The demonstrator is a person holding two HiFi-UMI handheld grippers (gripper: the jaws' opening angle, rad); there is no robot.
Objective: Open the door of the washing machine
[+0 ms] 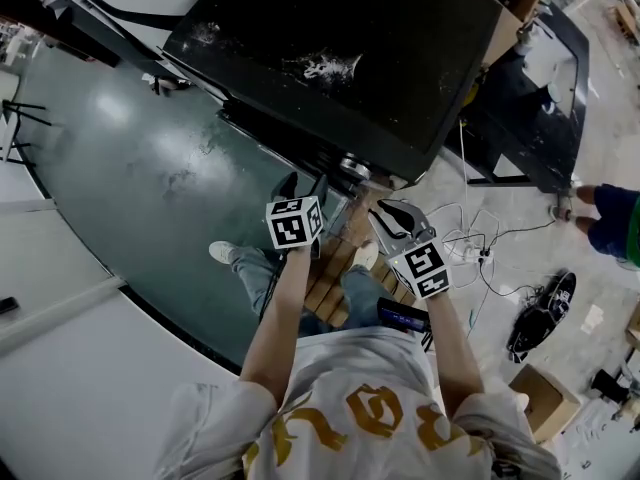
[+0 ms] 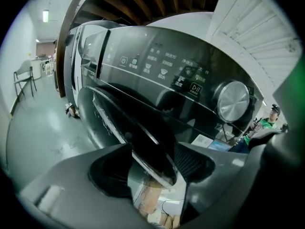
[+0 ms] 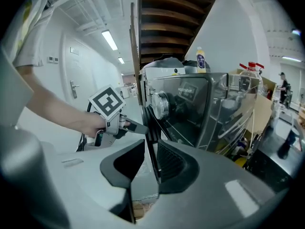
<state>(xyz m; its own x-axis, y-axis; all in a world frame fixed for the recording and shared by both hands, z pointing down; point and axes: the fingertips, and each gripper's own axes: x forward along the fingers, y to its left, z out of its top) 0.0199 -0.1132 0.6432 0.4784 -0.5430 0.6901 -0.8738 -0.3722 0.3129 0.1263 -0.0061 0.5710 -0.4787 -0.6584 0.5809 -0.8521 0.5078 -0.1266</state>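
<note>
The washing machine [image 1: 330,58] is black, with a glossy control panel [image 2: 162,70] and a silver knob [image 2: 233,101]. Its door [image 2: 143,137] stands slightly ajar, and the thin edge [image 3: 151,147] of the door runs between both pairs of jaws. My left gripper [image 2: 152,168] is shut on that edge, with the dark pads on either side. My right gripper [image 3: 151,168] is closed on the same edge lower down, with only a sliver of gap at its left pad. From the right gripper view the left gripper [image 3: 136,126] pinches the door rim. In the head view the left gripper [image 1: 310,186] and the right gripper [image 1: 388,210] meet at the machine's front.
A wooden pallet [image 1: 335,273] lies under my feet. Cables [image 1: 470,248] trail over the floor to the right, where a person [image 1: 610,218] stands. A cardboard box [image 1: 545,398] sits at the lower right. Bottles [image 3: 201,61] stand on the machine's top. A chair [image 2: 24,80] is far left.
</note>
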